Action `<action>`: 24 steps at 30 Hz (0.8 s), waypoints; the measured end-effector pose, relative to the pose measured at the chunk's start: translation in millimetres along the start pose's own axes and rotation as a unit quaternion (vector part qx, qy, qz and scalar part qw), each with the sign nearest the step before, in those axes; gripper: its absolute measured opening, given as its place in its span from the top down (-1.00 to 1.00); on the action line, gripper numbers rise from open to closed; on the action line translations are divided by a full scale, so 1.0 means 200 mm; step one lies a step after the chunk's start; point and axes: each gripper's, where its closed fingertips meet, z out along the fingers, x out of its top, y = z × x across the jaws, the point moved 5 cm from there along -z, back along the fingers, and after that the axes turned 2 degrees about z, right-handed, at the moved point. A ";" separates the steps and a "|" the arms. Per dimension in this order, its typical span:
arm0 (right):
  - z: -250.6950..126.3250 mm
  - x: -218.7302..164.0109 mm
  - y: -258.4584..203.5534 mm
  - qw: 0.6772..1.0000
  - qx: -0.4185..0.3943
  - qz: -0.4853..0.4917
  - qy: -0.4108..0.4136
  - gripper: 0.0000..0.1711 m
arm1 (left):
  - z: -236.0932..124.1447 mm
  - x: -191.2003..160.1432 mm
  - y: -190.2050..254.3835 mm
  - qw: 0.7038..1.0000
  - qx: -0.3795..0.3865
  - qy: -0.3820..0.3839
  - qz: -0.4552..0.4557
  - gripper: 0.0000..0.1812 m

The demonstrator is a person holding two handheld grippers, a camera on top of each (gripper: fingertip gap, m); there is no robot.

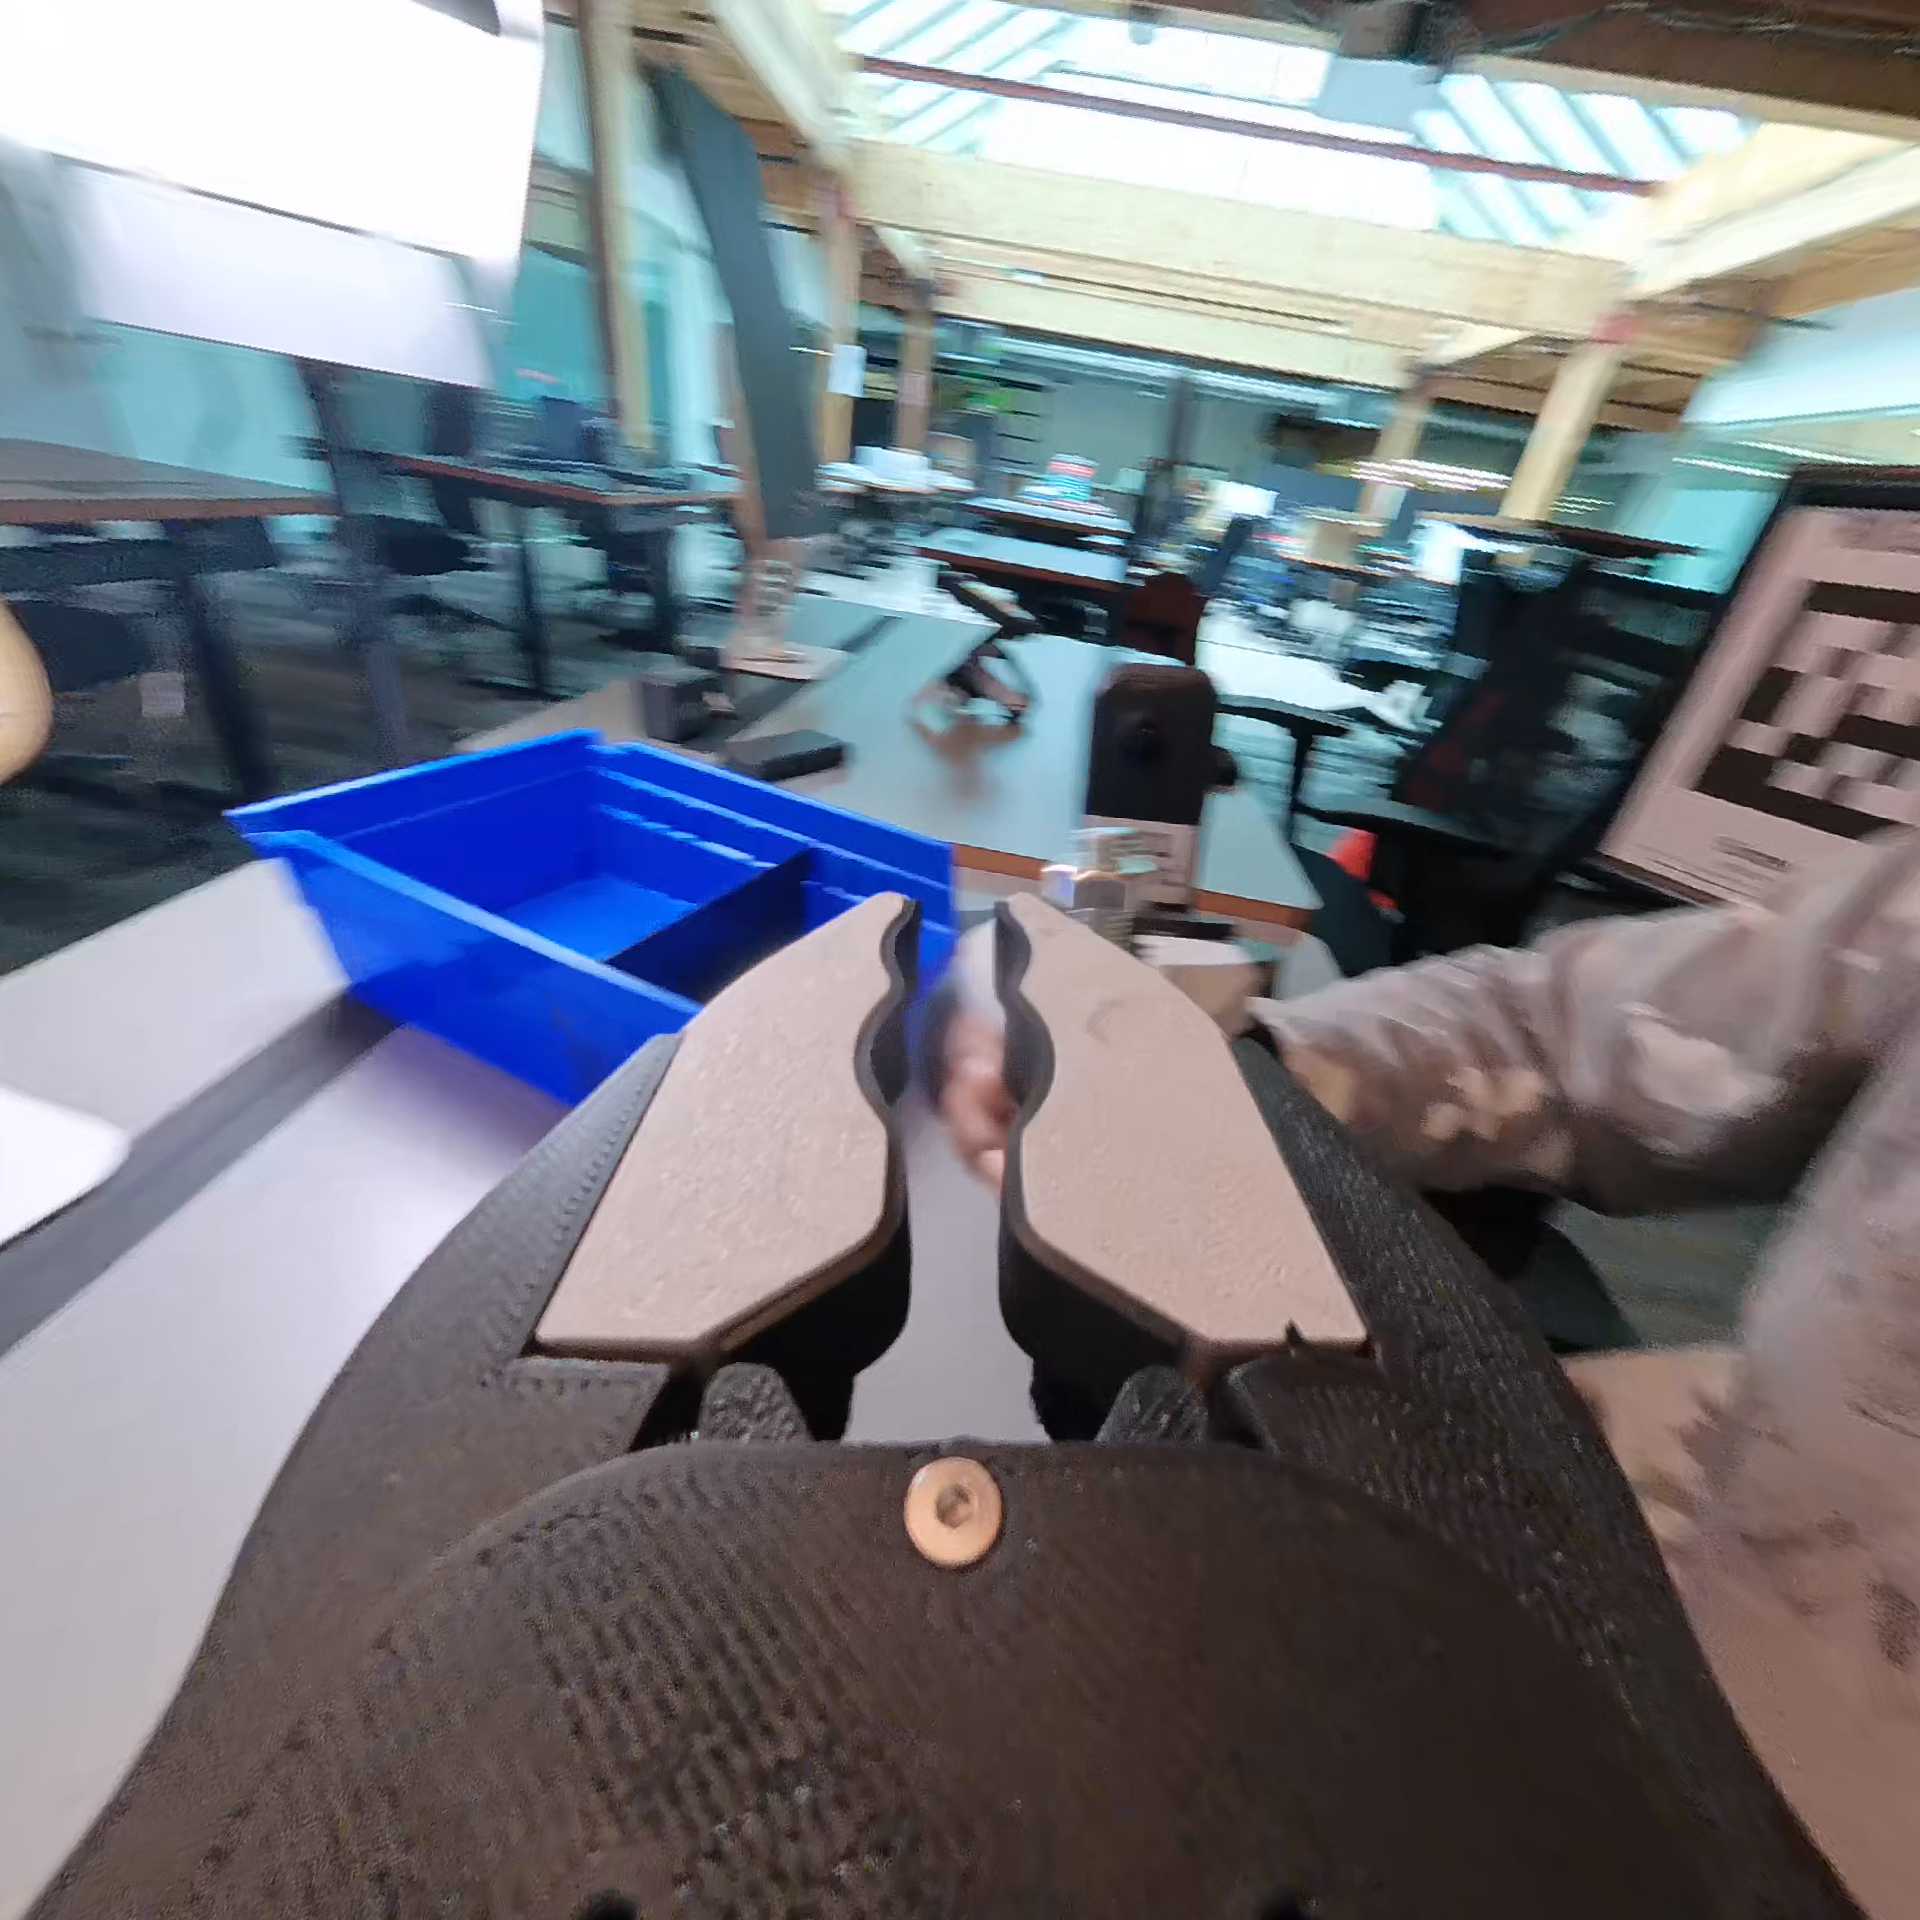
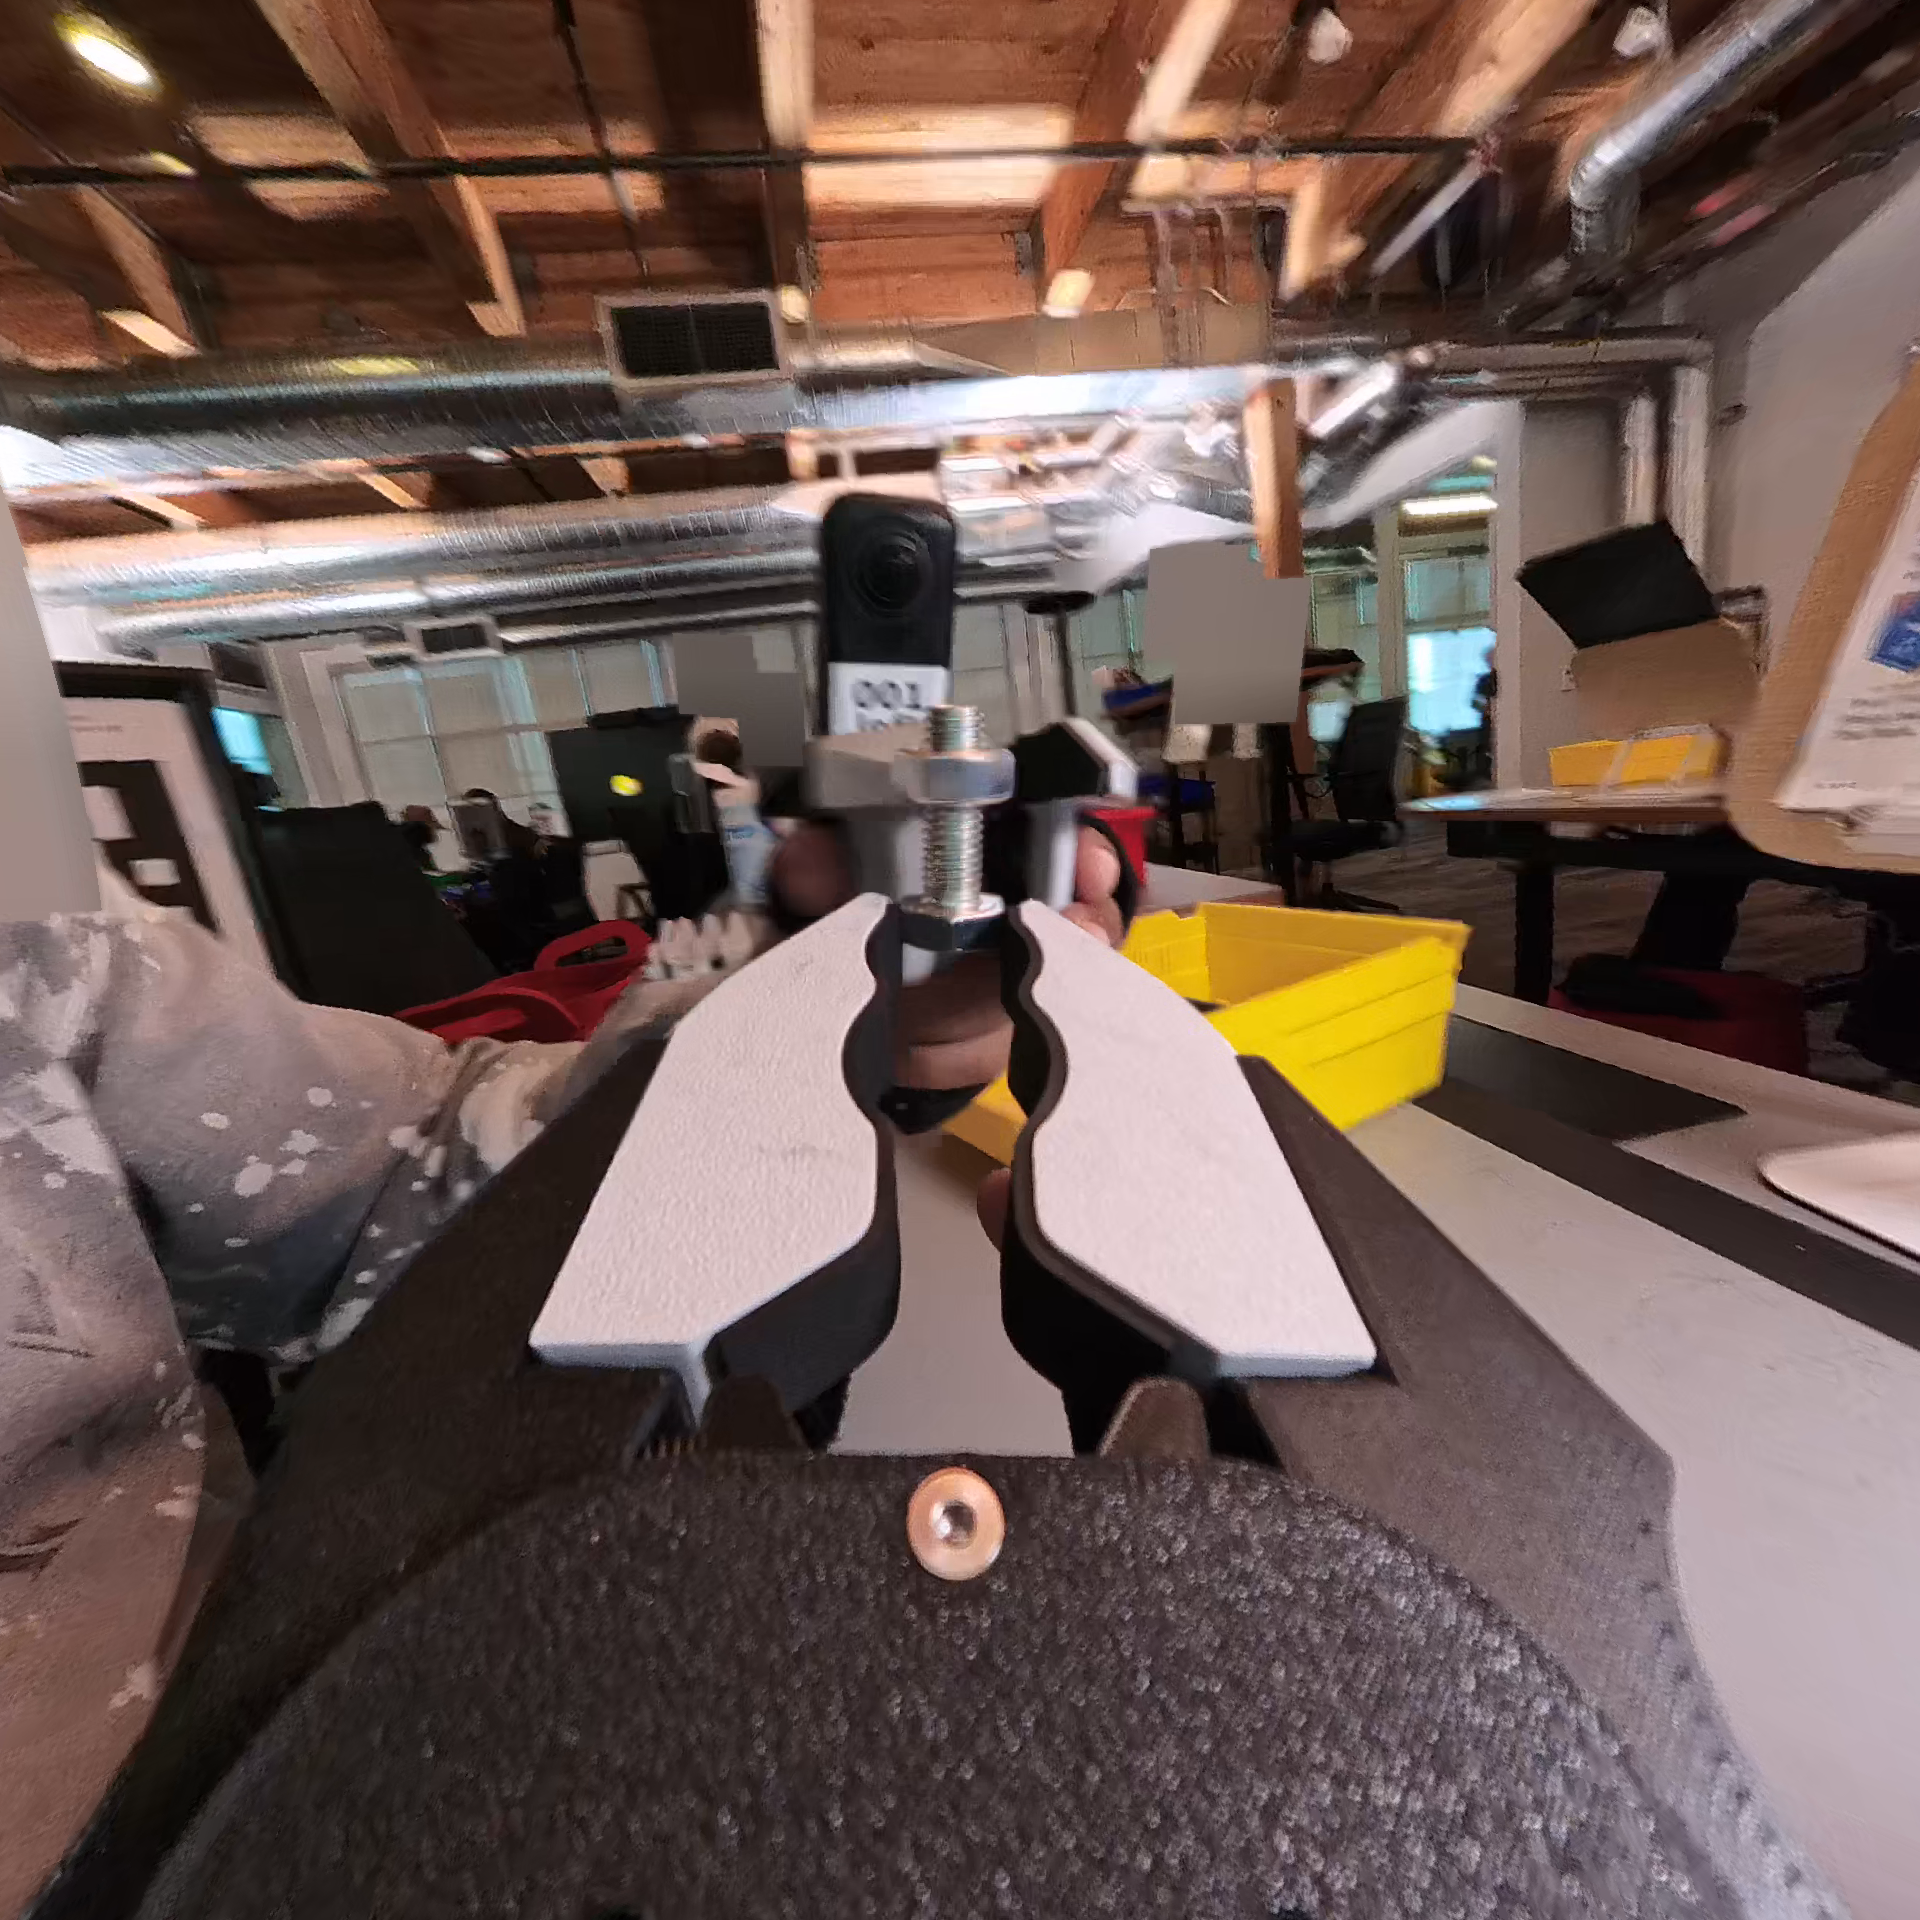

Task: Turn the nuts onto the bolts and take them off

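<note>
In the right wrist view my right gripper [image 2: 951, 925] is shut on the hex head of a steel bolt [image 2: 954, 842], which stands upright. A steel nut [image 2: 954, 774] sits high on the bolt's thread. The left gripper faces me just behind the nut, with one finger [image 2: 852, 779] on each side of it. In the blurred left wrist view my left gripper [image 1: 956, 914] shows a narrow gap between its tips and nothing held. The bolt and nut [image 1: 1091, 888] show just right of its tips. A hand and a speckled sleeve [image 1: 1558, 1039] come in from the right.
A blue divided bin [image 1: 416, 821] stands on the grey table [image 1: 312, 1195] to the left. A yellow bin [image 2: 1330, 977] stands on the right side. A white object [image 2: 1860, 1184] lies at the table edge. A checker-pattern board [image 1: 1818, 707] stands at the far right. Less than 4 cm separates the two grippers' tips.
</note>
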 end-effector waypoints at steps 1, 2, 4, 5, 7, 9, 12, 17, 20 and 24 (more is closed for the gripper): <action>-0.01 0.01 -0.01 1.000 0.013 0.004 0.006 0.79 | -0.02 0.00 -0.04 1.000 0.022 0.006 0.008 0.87; 0.00 0.02 -0.01 1.000 0.013 -0.002 0.006 0.79 | -0.04 0.01 -0.05 1.000 0.023 0.008 0.005 0.86; 0.00 0.02 -0.01 1.000 0.004 -0.011 0.001 0.79 | -0.05 0.02 -0.03 1.000 0.002 0.010 -0.006 0.76; 0.00 0.01 0.00 1.000 -0.001 -0.009 -0.001 0.79 | -0.04 0.02 -0.01 1.000 -0.008 0.010 -0.004 0.71; 0.00 -0.01 0.01 1.000 -0.013 -0.006 -0.013 0.79 | -0.01 0.01 0.04 0.999 -0.035 0.006 -0.002 0.63; 0.01 -0.02 0.02 0.999 -0.020 -0.010 -0.023 0.79 | 0.03 -0.01 0.07 0.999 -0.045 -0.007 -0.002 0.60; 0.01 -0.02 0.01 0.999 -0.020 -0.013 -0.022 0.79 | 0.03 -0.02 0.05 0.999 -0.034 -0.019 0.002 0.61; -0.01 0.03 0.00 1.000 0.000 -0.013 0.002 0.79 | -0.04 0.00 -0.04 1.000 0.010 -0.012 -0.005 0.74; -0.01 0.01 0.01 1.000 -0.011 -0.007 -0.003 0.79 | -0.01 0.00 0.01 1.000 -0.018 -0.011 -0.002 0.65; 0.00 -0.01 0.01 1.000 -0.020 -0.011 -0.016 0.79 | 0.03 -0.03 0.06 0.999 -0.033 -0.027 0.004 0.60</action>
